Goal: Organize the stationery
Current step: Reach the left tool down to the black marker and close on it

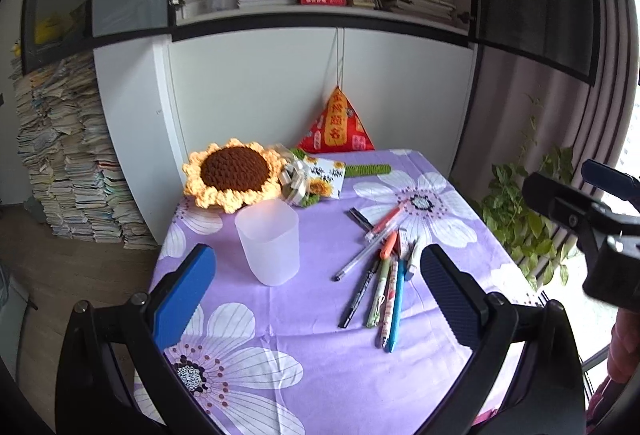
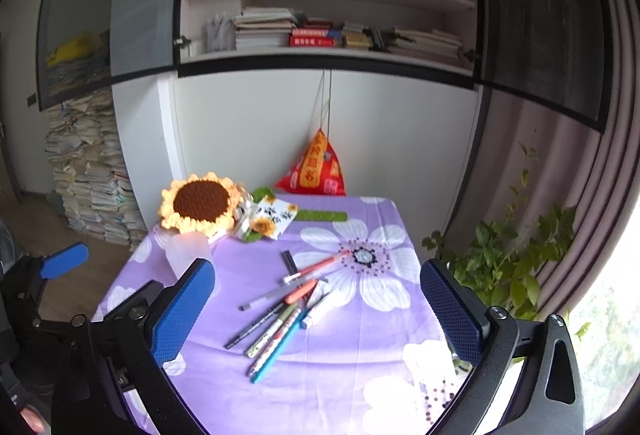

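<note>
A frosted plastic cup (image 1: 268,241) stands upright on the purple flowered tablecloth (image 1: 320,363), just ahead of my left gripper (image 1: 318,295), which is open and holds nothing. To the cup's right lies a loose pile of several pens (image 1: 380,275), among them a blue pen (image 1: 396,307) and a black pen (image 1: 360,295). My right gripper (image 2: 318,311) hovers open and empty above the same pens (image 2: 284,307). Its left finger hides part of the cup (image 2: 188,251). The left gripper's blue pad (image 2: 64,261) shows at the far left.
A crochet sunflower (image 1: 232,175) and a red triangular pouch (image 1: 336,127) sit at the table's back edge against a white cabinet. A leafy plant (image 1: 516,211) and curtain stand right of the table. Stacked papers (image 1: 68,163) pile up on the floor at the left.
</note>
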